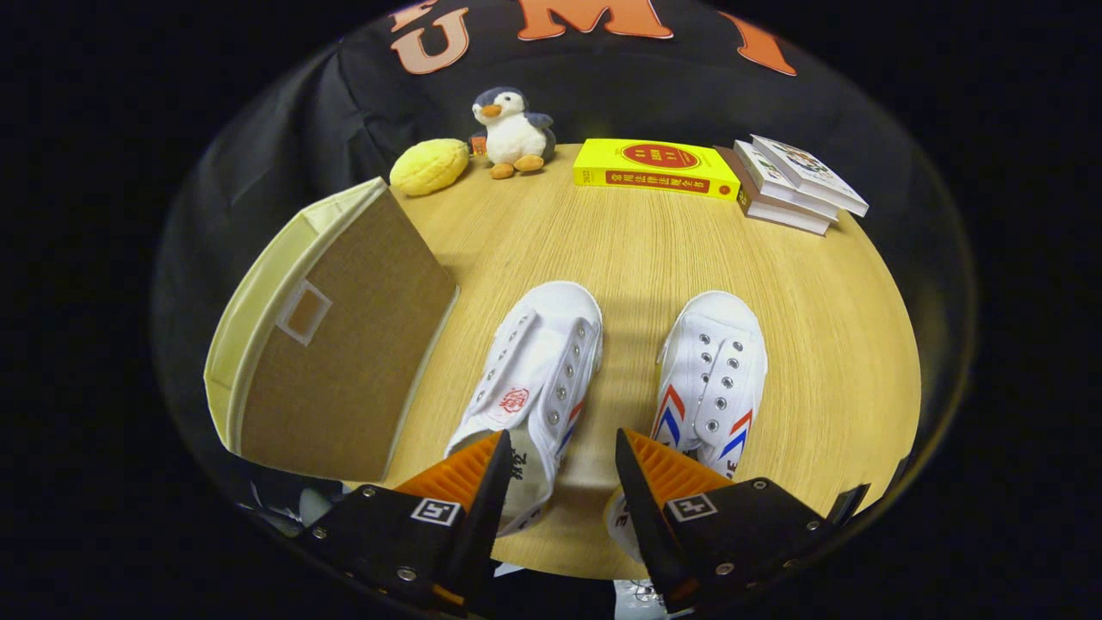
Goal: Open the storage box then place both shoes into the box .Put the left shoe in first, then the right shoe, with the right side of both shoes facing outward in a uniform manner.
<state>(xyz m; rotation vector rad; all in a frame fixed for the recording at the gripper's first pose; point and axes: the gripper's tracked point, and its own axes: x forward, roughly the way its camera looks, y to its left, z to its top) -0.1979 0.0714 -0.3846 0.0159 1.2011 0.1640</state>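
Opening the storage box (344, 344) looks to be the step in hand, since its brown lid appears closed and both shoes lie on the desk (603, 250). From the gripper view, my gripper (560, 469) hovers over the near edge of the desk with its fingers apart and nothing between them but bare wood. To do this step well, I judge I should swing left toward the box, find the lid's free edge, and lift it without dragging the soft-looking fabric walls sideways. Which edge is hinged I cannot tell.

The storage box sits at the left of the desk, well left of the gripper. It has cream fabric sides and a flat brown top with a small pale-framed label window.

The left shoe (534, 379) lies just ahead of the gripper's left finger, a white canvas sneaker with no laces, its toe pointing far. The right shoe (713, 379) lies just ahead of the right finger, white with red and blue chevrons along its sides. The two shoes are near each other but apart.

Along the far edge stand a yellow plush (429, 165), a penguin toy (513, 131), a yellow book (656, 167) and a stack of books (796, 182).
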